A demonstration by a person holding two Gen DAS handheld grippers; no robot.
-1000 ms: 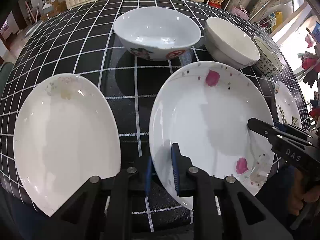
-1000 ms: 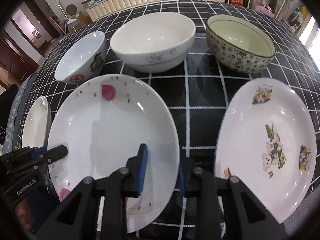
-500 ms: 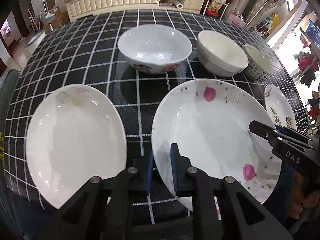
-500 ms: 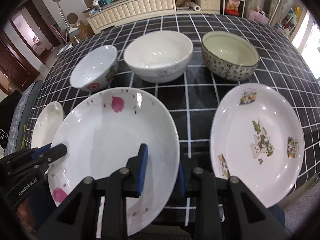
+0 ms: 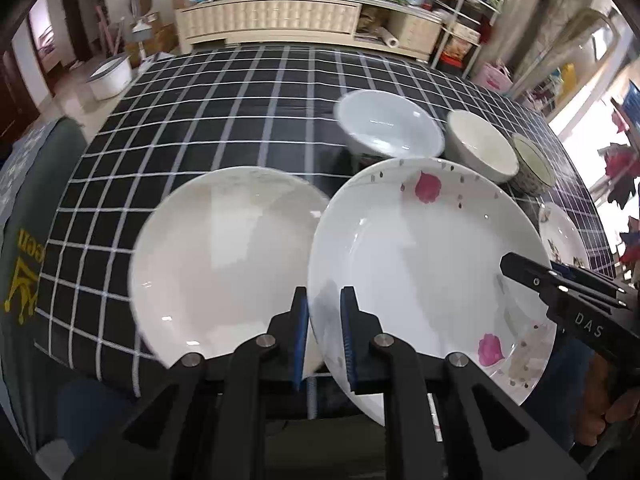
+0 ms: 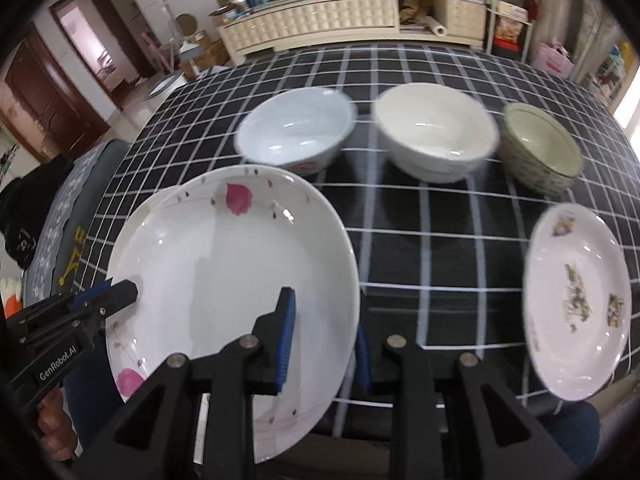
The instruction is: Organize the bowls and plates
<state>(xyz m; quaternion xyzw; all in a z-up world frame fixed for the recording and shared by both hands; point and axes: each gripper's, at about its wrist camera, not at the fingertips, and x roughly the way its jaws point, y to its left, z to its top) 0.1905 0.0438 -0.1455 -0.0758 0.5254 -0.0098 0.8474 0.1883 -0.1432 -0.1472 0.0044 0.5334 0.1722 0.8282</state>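
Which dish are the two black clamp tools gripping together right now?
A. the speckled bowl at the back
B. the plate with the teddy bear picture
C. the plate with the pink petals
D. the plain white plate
C: the left gripper and the right gripper each pinch an opposite rim of the pink-petal plate, which is lifted clear of the checked tablecloth.

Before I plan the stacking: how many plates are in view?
3: the pink-flower plate held in both hand-held grippers, a plain white plate partly under its left edge, and a cartoon-print plate on the right.
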